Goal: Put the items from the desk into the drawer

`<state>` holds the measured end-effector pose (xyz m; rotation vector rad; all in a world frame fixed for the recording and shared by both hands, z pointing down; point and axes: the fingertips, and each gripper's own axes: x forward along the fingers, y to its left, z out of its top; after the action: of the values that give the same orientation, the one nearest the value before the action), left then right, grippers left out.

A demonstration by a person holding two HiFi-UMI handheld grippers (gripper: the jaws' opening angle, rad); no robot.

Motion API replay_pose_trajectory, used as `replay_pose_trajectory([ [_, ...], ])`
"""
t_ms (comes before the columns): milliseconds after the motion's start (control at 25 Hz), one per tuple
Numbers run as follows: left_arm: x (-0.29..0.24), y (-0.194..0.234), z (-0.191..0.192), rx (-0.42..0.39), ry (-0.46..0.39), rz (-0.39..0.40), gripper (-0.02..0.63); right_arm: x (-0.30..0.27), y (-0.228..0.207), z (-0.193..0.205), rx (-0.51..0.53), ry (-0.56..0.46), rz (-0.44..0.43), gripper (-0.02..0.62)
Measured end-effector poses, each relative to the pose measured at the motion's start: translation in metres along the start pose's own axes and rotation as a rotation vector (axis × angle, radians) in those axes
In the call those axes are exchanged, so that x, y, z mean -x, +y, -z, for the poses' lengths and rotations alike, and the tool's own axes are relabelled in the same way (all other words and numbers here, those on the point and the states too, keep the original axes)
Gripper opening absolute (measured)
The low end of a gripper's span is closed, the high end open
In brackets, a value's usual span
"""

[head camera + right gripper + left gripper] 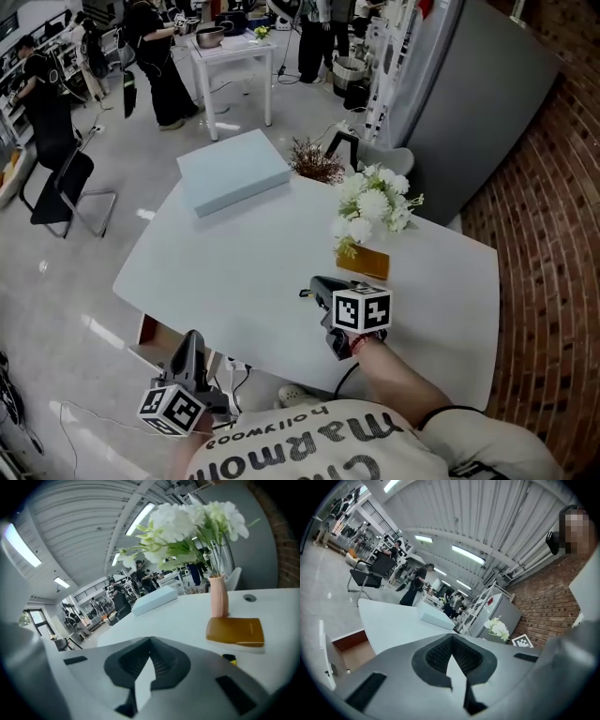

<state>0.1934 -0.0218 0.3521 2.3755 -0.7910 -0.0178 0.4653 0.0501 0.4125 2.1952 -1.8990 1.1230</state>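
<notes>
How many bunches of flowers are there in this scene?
2. White flowers stand in a pink vase behind the brown pad. A dried brownish bunch is at the desk's far edge, beside the pale blue box. None seem hidden.

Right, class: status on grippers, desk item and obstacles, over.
Left gripper shut, empty, near open wooden drawer. Right gripper shut, empty, short of flat amber pad. Pink vase of white flowers close behind it.

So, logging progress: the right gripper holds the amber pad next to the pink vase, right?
Not quite. The right gripper is shut on nothing; the amber pad lies flat on the desk next to the pink vase. The right gripper view shows this.
</notes>
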Motion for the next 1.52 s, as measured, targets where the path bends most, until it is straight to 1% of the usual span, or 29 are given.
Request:
replay_pose_trajectory([
  [120, -0.001, -0.005, 0.008, -0.006, 0.032, -0.014, -0.002, 0.002, -0.02, 0.009, 0.037, 0.039, 0.038, 0.003],
  [200, 0.0, -0.005, 0.013, -0.008, 0.041, -0.015, -0.002, 0.002, -0.032, 0.016, 0.083, 0.075, 0.061, 0.003],
  [400, 0.004, -0.001, 0.015, -0.018, 0.054, -0.042, -0.002, -0.001, -0.058, 0.03, 0.252, 0.181, 0.128, 0.005],
  [520, 0.009, 0.0, 0.014, -0.025, 0.055, -0.06, -0.002, -0.003, -0.065, 0.036, 0.353, 0.229, 0.135, 0.053],
  [760, 0.017, 0.003, 0.016, -0.027, 0.057, -0.085, -0.002, -0.008, -0.069, 0.038, 0.497, 0.297, 0.099, 0.148],
  [960, 0.019, 0.005, 0.017, -0.022, 0.053, -0.101, -0.002, -0.017, -0.066, 0.051, 0.624, 0.396, 0.037, 0.194],
  [1080, 0.022, 0.006, 0.018, -0.018, 0.054, -0.109, -0.002, -0.022, -0.066, 0.061, 0.687, 0.45, 0.016, 0.256],
  [1120, 0.023, 0.007, 0.019, -0.017, 0.055, -0.112, -0.002, -0.023, -0.067, 0.063, 0.703, 0.462, 0.012, 0.262],
  [1360, 0.029, 0.015, 0.02, -0.01, 0.043, -0.136, -0.002, -0.034, -0.073, 0.071, 0.755, 0.511, -0.001, 0.275],
  [1400, 0.029, 0.016, 0.02, -0.009, 0.044, -0.14, -0.002, -0.035, -0.074, 0.071, 0.753, 0.52, -0.008, 0.276],
  [1520, 0.03, 0.017, 0.019, -0.01, 0.049, -0.142, -0.002, -0.038, -0.075, 0.071, 0.724, 0.551, -0.052, 0.307],
])
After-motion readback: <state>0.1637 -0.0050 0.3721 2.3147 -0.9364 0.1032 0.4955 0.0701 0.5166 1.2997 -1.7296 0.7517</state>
